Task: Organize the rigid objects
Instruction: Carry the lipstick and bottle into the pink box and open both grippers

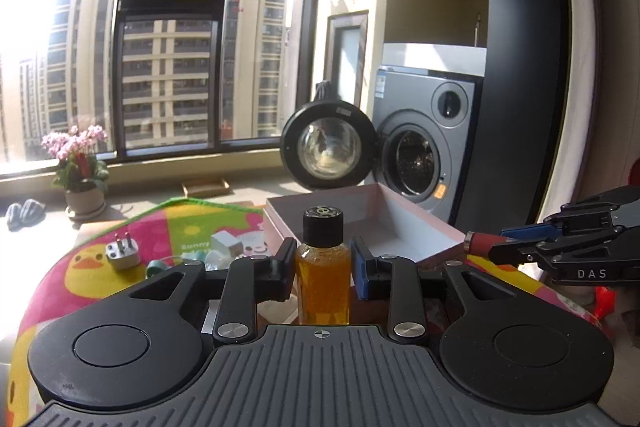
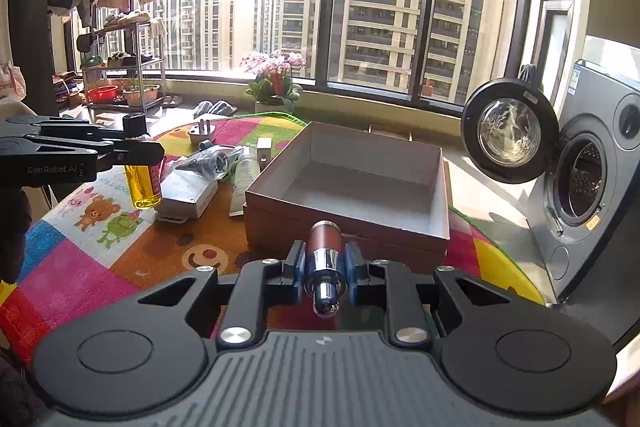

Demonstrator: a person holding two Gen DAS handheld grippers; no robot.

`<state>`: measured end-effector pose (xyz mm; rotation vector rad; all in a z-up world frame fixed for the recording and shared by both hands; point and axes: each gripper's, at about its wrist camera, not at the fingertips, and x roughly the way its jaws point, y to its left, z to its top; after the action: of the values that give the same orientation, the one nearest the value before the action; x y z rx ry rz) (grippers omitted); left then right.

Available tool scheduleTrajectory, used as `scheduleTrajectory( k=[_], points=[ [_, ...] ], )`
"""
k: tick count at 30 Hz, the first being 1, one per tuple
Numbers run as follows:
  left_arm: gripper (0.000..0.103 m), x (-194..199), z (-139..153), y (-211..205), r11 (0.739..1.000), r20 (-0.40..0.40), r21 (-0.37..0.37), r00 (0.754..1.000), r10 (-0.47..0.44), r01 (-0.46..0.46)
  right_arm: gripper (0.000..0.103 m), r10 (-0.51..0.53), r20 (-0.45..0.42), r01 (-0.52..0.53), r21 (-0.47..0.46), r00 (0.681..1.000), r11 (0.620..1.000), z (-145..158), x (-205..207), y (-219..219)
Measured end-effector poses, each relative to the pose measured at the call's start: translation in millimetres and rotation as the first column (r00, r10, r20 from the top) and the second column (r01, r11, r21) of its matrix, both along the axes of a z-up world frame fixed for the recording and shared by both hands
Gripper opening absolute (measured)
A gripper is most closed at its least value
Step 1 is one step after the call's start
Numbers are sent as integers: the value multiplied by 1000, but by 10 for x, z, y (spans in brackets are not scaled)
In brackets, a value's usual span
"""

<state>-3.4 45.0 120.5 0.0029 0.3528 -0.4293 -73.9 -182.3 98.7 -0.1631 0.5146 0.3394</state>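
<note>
While sunlight floods the colourful cartoon mat (image 2: 80, 267), the left gripper (image 1: 322, 269) clamps an upright clear bottle of amber liquid with a black cap (image 1: 322, 267), and the right gripper (image 2: 325, 267) pinches a reddish-brown and chrome cylinder (image 2: 325, 247), pointing ahead of its fingertips toward the open cardboard box (image 2: 436, 195).

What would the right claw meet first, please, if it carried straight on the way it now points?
Probably the near wall of the open grey cardboard box, just ahead of the right claw and its red-and-chrome cylinder; depth is unclear.
</note>
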Motion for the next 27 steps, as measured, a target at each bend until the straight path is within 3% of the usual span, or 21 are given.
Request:
scheduleTrajectory(
  k=[5,7,9,10,12,13,20,27],
  points=[
    [33,622,239,-414,999,59,-21,997,-42,44,20,-56,141,52,30,988,998,280,615,-16],
    [33,888,168,-579,998,27,-31,998,-56,57,22,-56,148,51,40,987,998,294,881,-36],
    [33,1051,12,-695,998,-26,-20,998,-61,61,34,-101,126,97,38,987,995,256,1009,-78],
    [33,1098,-83,-745,998,-50,-10,997,-61,60,37,-105,124,101,42,987,994,214,998,-112],
    [33,1136,-288,-812,998,-93,13,994,-58,60,52,-101,110,96,50,989,994,98,929,-182],
    [33,1144,-386,-842,998,-113,26,992,-60,63,54,-103,96,98,49,990,994,-1,866,-215],
    [33,1180,-770,-903,994,-199,98,980,-32,52,54,-111,6,111,-16,994,994,-518,569,-276],
    [33,1069,-606,-802,998,-155,62,988,-23,33,57,-84,-33,84,-11,996,996,-659,374,-159]
  ],
)
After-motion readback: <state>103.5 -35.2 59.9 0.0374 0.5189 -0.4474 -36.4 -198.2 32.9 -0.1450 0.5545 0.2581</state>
